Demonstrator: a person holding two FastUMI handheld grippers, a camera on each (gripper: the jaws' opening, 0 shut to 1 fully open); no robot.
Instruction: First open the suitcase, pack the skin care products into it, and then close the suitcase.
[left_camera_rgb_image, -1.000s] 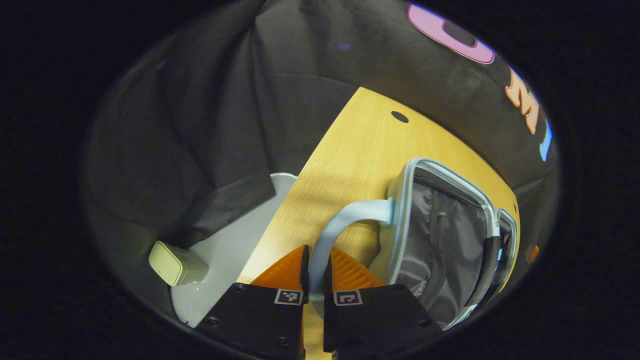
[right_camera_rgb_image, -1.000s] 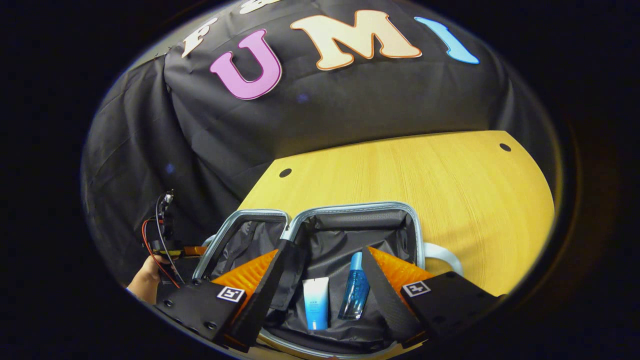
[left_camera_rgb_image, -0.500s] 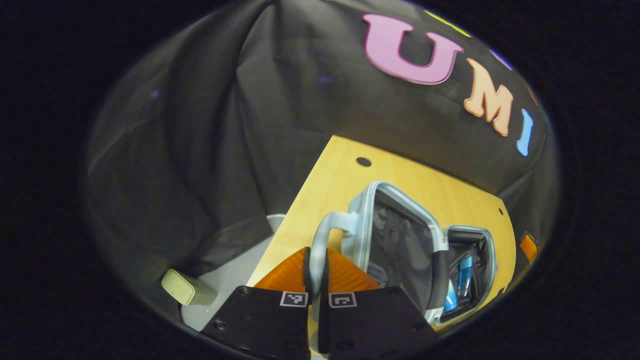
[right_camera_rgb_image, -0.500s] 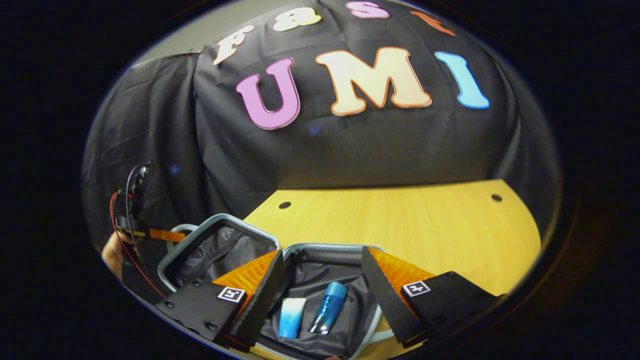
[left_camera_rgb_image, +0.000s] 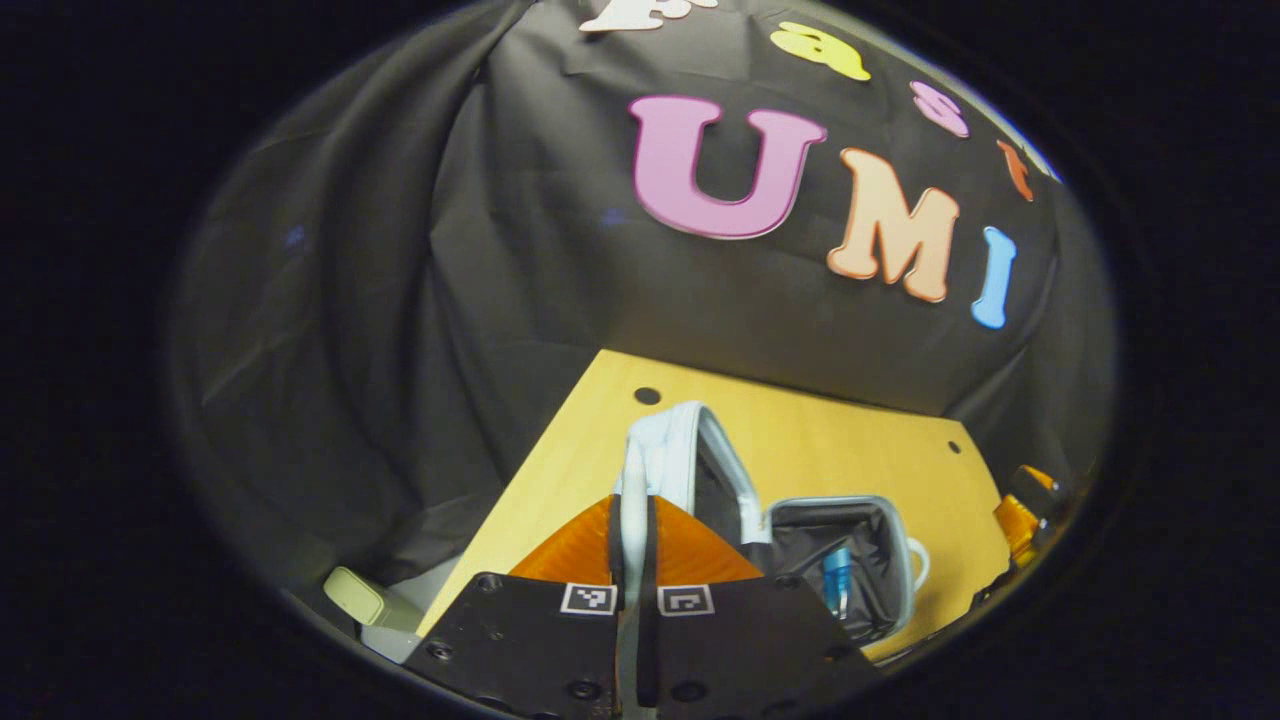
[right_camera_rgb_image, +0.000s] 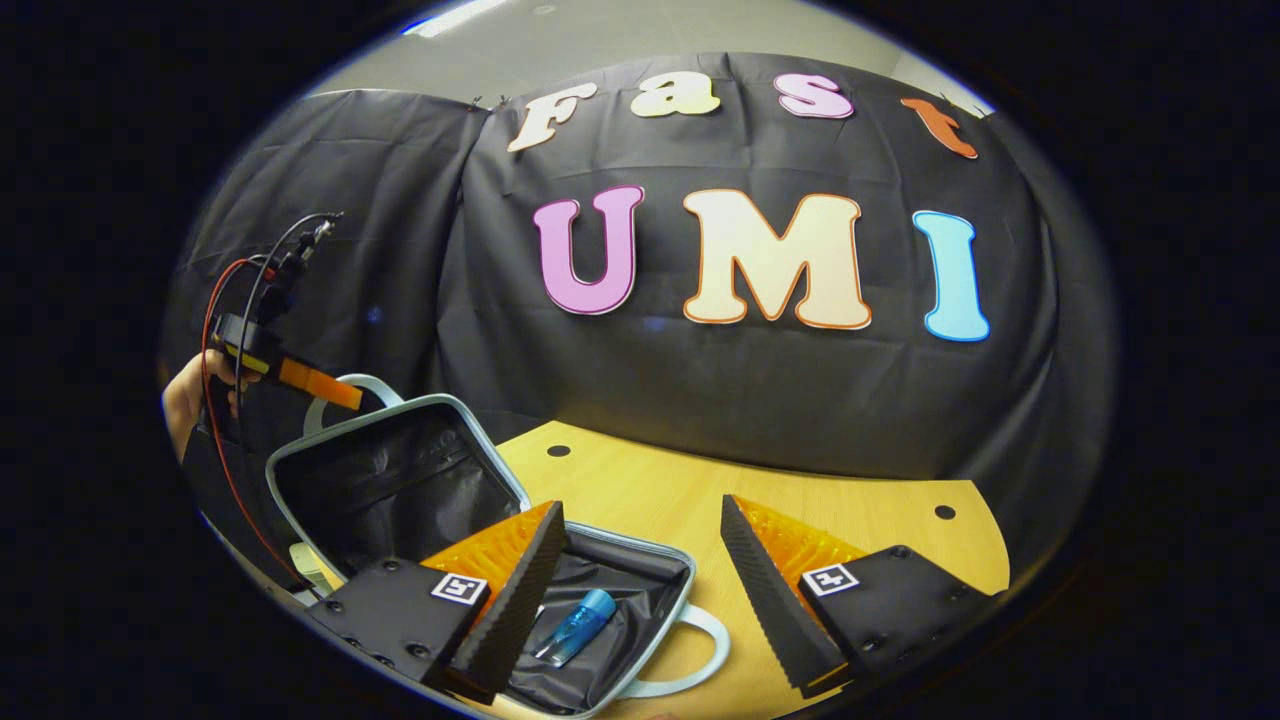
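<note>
A pale blue suitcase lies open on the wooden table (right_camera_rgb_image: 800, 500). Its lid (right_camera_rgb_image: 390, 480) is tilted up steeply, dark lining facing me. My left gripper (left_camera_rgb_image: 632, 505) is shut on the lid's handle (left_camera_rgb_image: 632, 470); in the right gripper view the left gripper (right_camera_rgb_image: 300, 380) and a hand (right_camera_rgb_image: 185, 400) show at that handle (right_camera_rgb_image: 350, 385). A blue bottle (right_camera_rgb_image: 578, 625) lies in the base half (right_camera_rgb_image: 650, 575), seen too in the left gripper view as the bottle (left_camera_rgb_image: 835, 580). My right gripper (right_camera_rgb_image: 640, 510) hangs open above the base, touching nothing.
A second handle (right_camera_rgb_image: 690, 650) sticks out of the base toward the table's front. A pale green box (left_camera_rgb_image: 355, 595) sits on a grey surface below the table's left edge. Bare tabletop with small holes (right_camera_rgb_image: 944, 512) stretches to the right.
The left gripper has swung the lid up from lying flat to steeply raised. The right gripper has lifted and drawn back from inside the suitcase, staying open.
</note>
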